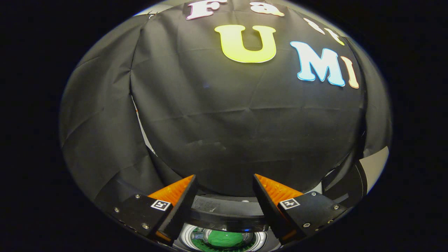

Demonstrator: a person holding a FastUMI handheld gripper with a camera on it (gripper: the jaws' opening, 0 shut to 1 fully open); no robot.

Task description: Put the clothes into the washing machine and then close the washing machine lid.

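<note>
The gripper [224, 183] hangs with its fingers [175, 196] spread well apart, nothing held between them. Right below, between the fingers, sits the washing machine [227, 213], its dark lid raised at the back edge. Down in the round drum opening, the green clothes [224, 239] lie bunched inside. Beyond the fingers, the black cloth wall [227, 133] hangs creased.

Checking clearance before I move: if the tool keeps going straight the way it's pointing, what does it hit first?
Probably the black cloth wall, which lies dead ahead of the open tool. The washing machine with green clothes sits lower, under that line. Depth is unclear.
</note>
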